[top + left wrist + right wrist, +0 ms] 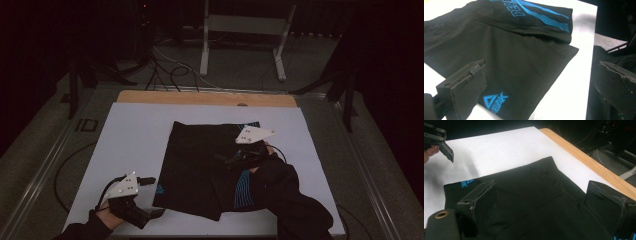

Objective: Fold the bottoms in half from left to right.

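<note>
The left gripper (145,181) is held at the near left edge of the black shorts (200,165), close to the corner where a small blue logo (495,100) is printed. In the left gripper view its two black jaws are seen spread wide apart, with nothing clamped between them; the left jaw stands over the cloth by the logo, and whether it touches the cloth cannot be told. The right gripper (235,159) is held over the middle of the shorts, toward their right side. In the right gripper view its jaws are likewise seen wide apart, with dark cloth lying between and below them; no fold is pinched, and contact with the cloth cannot be made out.

The shorts are spread on the white mat (135,135) that covers most of the wooden table (200,98), roughly at the middle and toward the near edge. One leg is folded across the other, so blue stripes (243,192) are shown on the near right part.

The scene is dim, and the black jaws are hard to separate from the black cloth in the high view. The near right corner of the shorts is covered by the person's dark sleeve (290,200). The right jaw in each gripper view is cut off by the picture's edge.

Counted: two grippers, one pair of shorts, one mat, one table.
</note>
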Action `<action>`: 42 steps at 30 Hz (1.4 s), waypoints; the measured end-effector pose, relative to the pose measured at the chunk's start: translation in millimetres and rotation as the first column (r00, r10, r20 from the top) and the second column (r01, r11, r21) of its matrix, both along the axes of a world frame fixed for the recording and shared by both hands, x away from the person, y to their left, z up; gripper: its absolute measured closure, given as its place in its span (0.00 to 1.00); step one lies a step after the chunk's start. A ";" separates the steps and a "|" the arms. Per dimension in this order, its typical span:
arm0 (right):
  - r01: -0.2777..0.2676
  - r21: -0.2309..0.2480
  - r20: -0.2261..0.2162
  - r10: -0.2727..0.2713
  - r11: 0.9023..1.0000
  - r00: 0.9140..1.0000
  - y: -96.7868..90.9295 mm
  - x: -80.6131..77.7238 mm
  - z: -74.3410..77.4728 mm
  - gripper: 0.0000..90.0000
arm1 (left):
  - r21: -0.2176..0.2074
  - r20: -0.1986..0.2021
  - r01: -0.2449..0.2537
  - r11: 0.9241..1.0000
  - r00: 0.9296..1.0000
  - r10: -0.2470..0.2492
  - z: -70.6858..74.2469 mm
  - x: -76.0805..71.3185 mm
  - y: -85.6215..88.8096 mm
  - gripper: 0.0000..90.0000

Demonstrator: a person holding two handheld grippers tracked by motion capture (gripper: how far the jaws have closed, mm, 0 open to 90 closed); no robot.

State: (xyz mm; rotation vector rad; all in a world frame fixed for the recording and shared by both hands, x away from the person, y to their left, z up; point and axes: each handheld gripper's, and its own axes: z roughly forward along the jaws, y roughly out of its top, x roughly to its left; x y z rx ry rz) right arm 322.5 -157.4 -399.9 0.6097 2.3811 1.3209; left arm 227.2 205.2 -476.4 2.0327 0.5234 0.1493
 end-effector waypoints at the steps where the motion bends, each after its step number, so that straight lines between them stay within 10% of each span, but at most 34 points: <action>1: -0.003 -0.005 0.005 0.003 1.000 1.000 1.6 1.6 -0.6 0.11 | -0.001 -0.003 -0.003 1.000 1.000 0.003 -0.1 0.2 0.0 0.00; 23: -0.039 -0.045 -0.030 0.038 0.998 0.999 39.1 28.7 -17.4 0.11 | 0.090 -0.065 -0.071 0.993 0.995 0.077 -10.9 5.9 -0.5 0.00; 36: -0.070 -0.072 -0.047 0.067 0.995 0.997 58.7 36.0 -24.0 0.11 | 0.181 -0.116 -0.103 0.978 0.985 0.125 -20.0 13.2 -2.1 0.00; 42: -0.089 -0.087 -0.058 0.084 0.992 0.995 70.3 40.1 -29.8 0.11 | 0.274 -0.163 -0.080 0.958 0.978 0.129 -27.9 15.0 -6.3 0.05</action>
